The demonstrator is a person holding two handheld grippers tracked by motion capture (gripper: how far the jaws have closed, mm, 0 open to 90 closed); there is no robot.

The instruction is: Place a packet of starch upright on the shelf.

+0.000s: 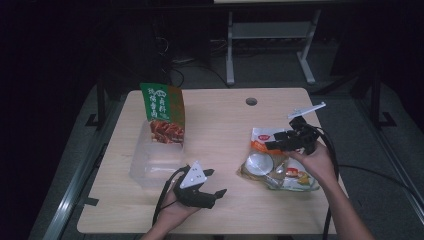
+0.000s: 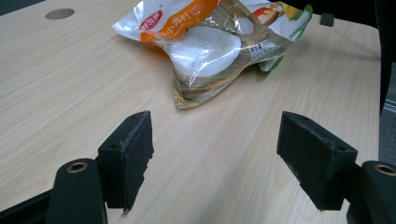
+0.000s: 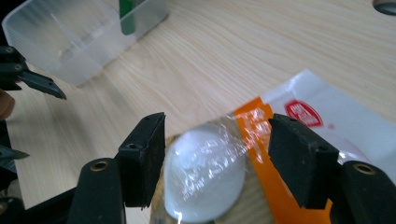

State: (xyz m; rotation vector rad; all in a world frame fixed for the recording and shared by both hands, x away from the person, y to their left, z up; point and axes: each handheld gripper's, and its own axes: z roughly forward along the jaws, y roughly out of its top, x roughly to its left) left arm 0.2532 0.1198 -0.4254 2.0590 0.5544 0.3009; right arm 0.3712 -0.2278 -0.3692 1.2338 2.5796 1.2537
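A snack bag (image 1: 275,167) with an orange and white top and a clear window lies flat on the right part of the wooden table (image 1: 220,120). My right gripper (image 1: 270,143) hovers over the bag's upper end. In the right gripper view it (image 3: 217,140) is open, its pads standing either side of a round white piece inside the bag (image 3: 205,177) without pressing it. My left gripper (image 1: 216,181) rests near the front middle of the table. It (image 2: 215,140) is open and empty, pointing at the bag (image 2: 210,42) a short way off.
A clear plastic container (image 1: 152,160) sits at the left, with a green and red packet (image 1: 164,114) standing upright at its far end. A round cable hole (image 1: 251,101) is near the table's far edge. A white frame (image 1: 270,30) stands on the floor beyond.
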